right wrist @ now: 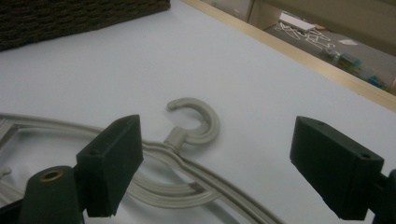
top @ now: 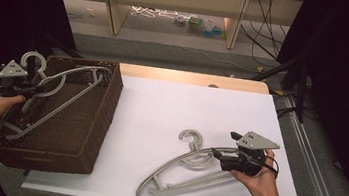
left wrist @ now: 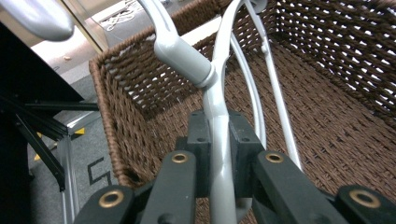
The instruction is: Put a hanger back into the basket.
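Two hand-held grippers work with plastic hangers at a white table, one hanger flat on the table and one clamped in a wicker basket.

Nearest, toward the table's (top: 172, 102) front edge and right of centre, a beige hanger (top: 189, 168) lies flat, its hook pointing to the far edge. The right gripper (right wrist: 219, 158) hovers just over that hanger's right arm near the hook, jaws spread wide with nothing pressed between them; the person's right hand (top: 260, 181) holds it near the front right corner. Farther left, a brown wicker basket (top: 102, 114) sits on the table's left edge. The left gripper (left wrist: 219, 154), held at the basket's left wall, has its jaws closed tight on the neck of a grey hanger (left wrist: 217, 100), which stands tilted inside the basket, hook above the rim.
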`<state>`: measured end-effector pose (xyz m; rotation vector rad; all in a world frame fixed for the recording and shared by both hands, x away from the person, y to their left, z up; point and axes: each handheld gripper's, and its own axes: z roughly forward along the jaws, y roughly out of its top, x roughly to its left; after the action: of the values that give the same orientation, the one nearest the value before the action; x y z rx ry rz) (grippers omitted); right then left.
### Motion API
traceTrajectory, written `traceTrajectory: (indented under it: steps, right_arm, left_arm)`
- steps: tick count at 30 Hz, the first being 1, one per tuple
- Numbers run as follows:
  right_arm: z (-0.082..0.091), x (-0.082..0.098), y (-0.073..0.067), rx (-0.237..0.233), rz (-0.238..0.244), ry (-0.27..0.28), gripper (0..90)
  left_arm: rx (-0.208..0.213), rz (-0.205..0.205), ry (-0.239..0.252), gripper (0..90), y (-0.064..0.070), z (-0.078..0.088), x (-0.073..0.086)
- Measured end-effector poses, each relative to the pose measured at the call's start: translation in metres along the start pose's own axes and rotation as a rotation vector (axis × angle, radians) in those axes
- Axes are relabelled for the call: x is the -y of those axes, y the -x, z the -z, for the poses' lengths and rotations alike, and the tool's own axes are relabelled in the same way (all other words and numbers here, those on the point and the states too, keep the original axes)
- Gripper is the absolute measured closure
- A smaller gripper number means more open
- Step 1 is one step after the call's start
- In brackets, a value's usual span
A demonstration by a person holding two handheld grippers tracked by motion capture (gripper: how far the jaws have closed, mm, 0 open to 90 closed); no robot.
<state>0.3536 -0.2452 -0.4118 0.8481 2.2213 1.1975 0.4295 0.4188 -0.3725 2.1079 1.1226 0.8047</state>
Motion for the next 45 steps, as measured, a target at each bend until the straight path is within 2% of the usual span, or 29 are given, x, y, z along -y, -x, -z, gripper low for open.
traceTrajectory:
  steps: [6,12,13,14,20,22,24,25,26,27,28,29,31,32,33,34,36,38,39,42,43,45]
  right_arm:
    - [-0.001,0.0,0.0,0.004,0.001,0.006,17.9]
    - [-0.001,0.0,0.0,0.001,0.002,0.006,17.9]
    - [-0.001,0.001,0.0,0.003,0.001,0.006,17.9]
    - [-0.001,0.0,0.0,-0.001,0.002,0.0,18.0]
    - [-0.001,0.0,-0.001,-0.004,0.004,-0.003,17.9]
    - [-0.002,0.0,-0.001,-0.004,0.008,-0.003,17.9]
    - [-0.002,0.001,-0.001,-0.004,0.004,-0.004,17.9]
    - [-0.002,0.0,-0.001,-0.005,0.005,-0.005,18.0]
    - [-0.002,0.0,-0.001,-0.005,0.004,-0.005,17.9]
    - [-0.002,0.001,-0.001,-0.005,0.004,-0.005,17.9]
    - [-0.002,0.001,-0.001,-0.005,0.005,-0.005,18.0]
    - [-0.002,0.001,-0.001,-0.005,0.005,-0.004,17.9]
    - [-0.002,0.001,-0.001,-0.005,0.004,-0.004,17.9]
    - [-0.002,0.001,-0.001,-0.004,0.005,-0.007,17.9]
    - [-0.002,0.001,-0.001,-0.004,0.005,-0.007,17.9]
    - [-0.002,0.001,-0.002,-0.006,0.005,-0.007,17.9]
    - [-0.003,0.001,-0.001,-0.004,0.007,-0.005,18.0]
    - [-0.002,0.001,-0.001,-0.002,0.007,-0.002,17.9]
    - [-0.002,0.001,-0.001,-0.002,0.007,-0.002,17.9]
    - [-0.002,0.001,0.0,-0.003,0.006,-0.001,17.9]
    - [-0.002,0.001,-0.001,0.001,0.006,0.001,17.9]
    - [-0.002,0.001,-0.001,0.001,0.008,-0.001,17.9]
  left_arm:
    - [0.008,-0.005,-0.036,81.3,0.007,-0.012,0.004]
    - [0.014,0.042,-0.089,80.9,0.016,-0.03,0.012]
    - [0.014,0.062,-0.084,80.7,0.017,-0.033,0.014]
    - [0.005,0.082,-0.109,80.6,0.016,-0.035,0.017]
    - [-0.002,0.109,-0.132,80.4,0.017,-0.041,0.023]
    - [-0.016,0.123,-0.145,79.5,0.017,-0.042,0.024]
    - [-0.026,0.131,-0.155,77.0,0.018,-0.044,0.026]
    - [-0.031,0.146,-0.153,74.8,0.017,-0.045,0.027]
    - [-0.041,0.186,-0.148,73.2,0.016,-0.044,0.029]
    - [-0.041,0.186,-0.148,69.6,0.016,-0.044,0.029]
    - [-0.04,0.233,-0.141,64.6,0.014,-0.042,0.03]
    - [-0.05,0.259,-0.131,61.6,0.013,-0.041,0.031]
    - [-0.069,0.275,-0.114,55.6,0.011,-0.038,0.031]
    - [-0.07,0.299,-0.099,50.8,0.01,-0.035,0.031]
    - [-0.084,0.33,-0.074,50.8,0.01,-0.032,0.029]
    - [-0.094,0.36,-0.034,47.0,0.011,-0.028,0.027]
    - [-0.086,0.381,0.017,42.6,0.014,-0.021,0.023]
    - [-0.091,0.374,0.035,35.7,0.017,-0.015,0.018]
    - [-0.087,0.37,0.053,35.7,0.019,-0.01,0.015]
    - [-0.076,0.407,0.131,30.6,0.029,0.004,0.005]
    - [-0.077,0.412,0.142,28.4,0.031,0.006,0.003]
    - [-0.081,0.405,0.171,24.3,0.04,0.014,-0.003]
